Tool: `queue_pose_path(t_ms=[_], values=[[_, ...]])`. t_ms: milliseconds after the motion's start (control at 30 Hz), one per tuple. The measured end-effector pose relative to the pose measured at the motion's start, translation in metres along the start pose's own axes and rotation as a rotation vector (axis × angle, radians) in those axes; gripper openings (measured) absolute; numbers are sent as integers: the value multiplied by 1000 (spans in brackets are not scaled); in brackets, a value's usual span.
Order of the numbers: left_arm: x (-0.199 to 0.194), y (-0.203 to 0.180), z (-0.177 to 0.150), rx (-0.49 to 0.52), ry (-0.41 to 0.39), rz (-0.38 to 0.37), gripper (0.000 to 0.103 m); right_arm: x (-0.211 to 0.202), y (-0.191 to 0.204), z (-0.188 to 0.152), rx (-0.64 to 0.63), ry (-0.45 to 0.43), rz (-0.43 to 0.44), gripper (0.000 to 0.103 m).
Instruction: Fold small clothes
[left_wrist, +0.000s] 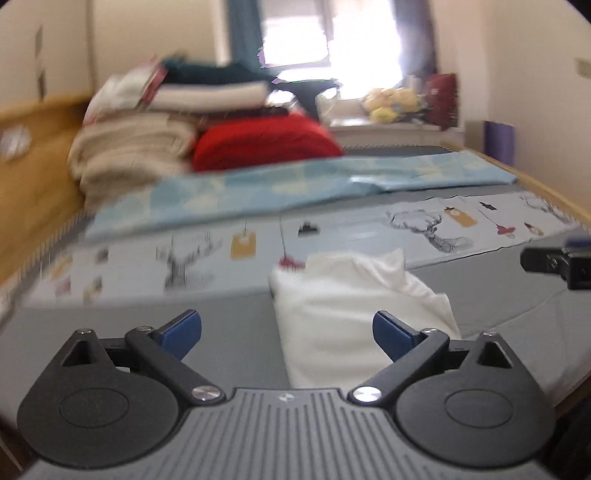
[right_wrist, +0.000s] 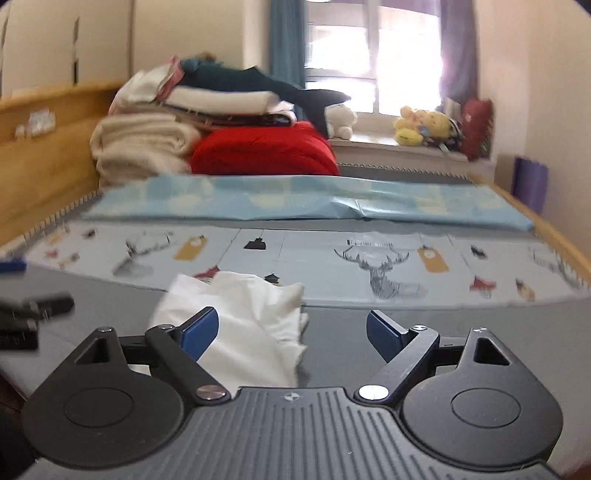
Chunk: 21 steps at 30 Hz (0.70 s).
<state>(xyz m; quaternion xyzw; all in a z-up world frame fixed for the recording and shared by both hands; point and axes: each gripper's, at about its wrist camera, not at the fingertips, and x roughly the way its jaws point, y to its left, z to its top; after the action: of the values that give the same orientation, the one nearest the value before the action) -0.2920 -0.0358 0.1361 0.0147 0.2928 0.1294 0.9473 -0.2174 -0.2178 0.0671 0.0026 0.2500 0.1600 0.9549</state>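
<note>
A small white garment (left_wrist: 343, 317) lies rumpled on the grey bed surface (left_wrist: 229, 339). In the left wrist view it sits ahead and to the right, between my left gripper's (left_wrist: 287, 332) blue fingertips (left_wrist: 181, 332). My left gripper is open and empty above it. In the right wrist view the same garment (right_wrist: 243, 325) lies ahead and to the left, partly behind the left fingertip (right_wrist: 199, 332). My right gripper (right_wrist: 291, 332) is open and empty. The right gripper shows at the far right of the left wrist view (left_wrist: 561, 262). The left gripper shows at the far left of the right wrist view (right_wrist: 29, 314).
A deer-print sheet (right_wrist: 369, 258) and a light blue cloth (right_wrist: 295, 199) lie across the bed beyond the garment. Folded blankets (right_wrist: 140, 144), a red cushion (right_wrist: 262, 151) and a plush shark (right_wrist: 258, 85) pile up at the back left. The wooden bed frame (right_wrist: 37, 147) runs along both sides.
</note>
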Motion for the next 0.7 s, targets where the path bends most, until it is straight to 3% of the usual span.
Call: queue_pose_path(t_ms=[100, 200, 300, 700], values=[[17, 1, -8, -88, 122, -39, 100, -1, 5, -12, 26, 46, -11, 94], [36, 0, -12, -89, 186, 29, 100, 4, 15, -19, -25, 74, -27, 94], [45, -3, -13, -86, 203, 63, 100, 14, 18, -24, -26, 135, -22, 94], [58, -13, -18, -92, 228, 1, 100, 34, 27, -30, -38, 199, -2, 94]])
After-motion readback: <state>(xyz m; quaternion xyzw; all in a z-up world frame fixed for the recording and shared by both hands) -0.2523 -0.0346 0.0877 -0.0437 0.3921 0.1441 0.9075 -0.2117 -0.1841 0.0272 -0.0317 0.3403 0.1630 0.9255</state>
